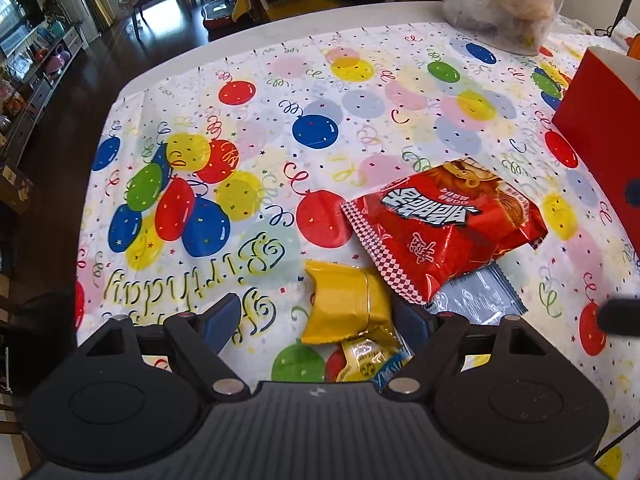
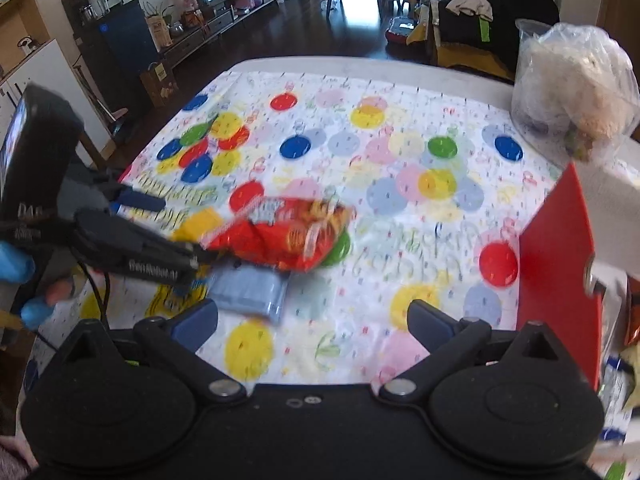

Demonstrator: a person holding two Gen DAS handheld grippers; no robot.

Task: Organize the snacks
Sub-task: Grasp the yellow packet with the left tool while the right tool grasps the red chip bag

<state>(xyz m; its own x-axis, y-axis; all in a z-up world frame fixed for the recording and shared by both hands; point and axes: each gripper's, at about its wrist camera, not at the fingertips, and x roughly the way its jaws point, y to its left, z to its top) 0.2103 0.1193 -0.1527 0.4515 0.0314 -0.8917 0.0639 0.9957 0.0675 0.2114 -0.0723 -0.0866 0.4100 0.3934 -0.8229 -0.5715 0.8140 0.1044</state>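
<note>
Snack packets lie in a loose pile on the balloon-print tablecloth (image 1: 280,92). A red snack bag (image 1: 444,220) (image 2: 288,236) rests partly on a silver-blue packet (image 1: 476,296) (image 2: 252,292). A yellow packet (image 1: 344,304) (image 2: 200,220) lies between the fingers of my left gripper (image 1: 320,320) (image 2: 178,230), which is open and tilted down over it; the pads do not press on it. A small yellow-and-blue packet (image 1: 368,360) lies just below the yellow one. My right gripper (image 2: 314,320) hovers open over bare cloth, nothing between its fingers.
A red box (image 1: 600,120) (image 2: 560,272) stands at the right edge of the table, with more wrappers (image 2: 624,360) behind it. A clear plastic bag (image 1: 500,0) (image 2: 576,80) of pale contents sits at the far right corner. Beyond the table lies dark floor and furniture.
</note>
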